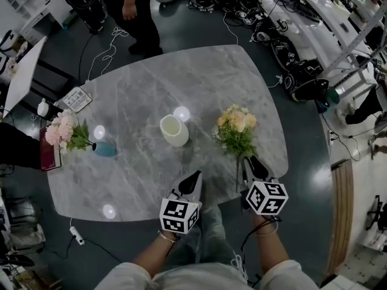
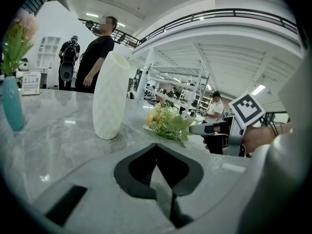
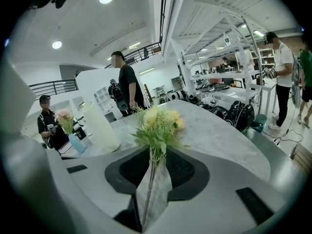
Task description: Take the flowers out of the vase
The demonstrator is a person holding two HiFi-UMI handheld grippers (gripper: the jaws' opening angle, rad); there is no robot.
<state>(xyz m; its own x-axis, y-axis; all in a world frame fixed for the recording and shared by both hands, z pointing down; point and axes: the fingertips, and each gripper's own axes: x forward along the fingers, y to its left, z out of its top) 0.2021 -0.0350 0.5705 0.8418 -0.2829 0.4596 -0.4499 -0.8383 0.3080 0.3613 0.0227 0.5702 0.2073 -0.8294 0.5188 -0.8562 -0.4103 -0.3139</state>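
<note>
Flowers (image 1: pixel 234 127) are already out, laid on the counter (image 1: pixel 199 80) right of centre in the head view, just right of the vase (image 1: pixel 174 130), apart from it. The vase mouth looks empty from above.

Right tool (image 1: pixel 250 162): jaws part open, stems threaded through the gap. Counter is seen on both sides of the stems, so no clamp is judged. Left tool (image 1: pixel 195 177): jaws together, nothing in them, tip below the vase and clear of it.

Risks:
- Stems are still inside the right tool's gap. If that tool is pulled back or lifted without being widened, the bunch could be snagged and dragged toward the lower right counter edge, which is near, and could be tipped off.
- Leaves or loose stems could be caught on a jaw and the bunch pulled apart.
- The vase is tall, narrow and unheld. It could be knocked over by a sideways sweep of the left tool.
- Pink flowers (image 1: pixel 60 130) are still standing in a teal vase (image 1: pixel 104 149) at the left of the frame, close to the counter edge. If these are also meant by the task, a one-tool pull could take the teal vase along or topple it.

Hard to make out:
- Stem ends are covered by the right tool in the head view.
- Light contact of the pads with the stems cannot be ruled out.
- The vase bottom is not seen.
- The teal vase is cut by the left edge of the left gripper view.
</note>
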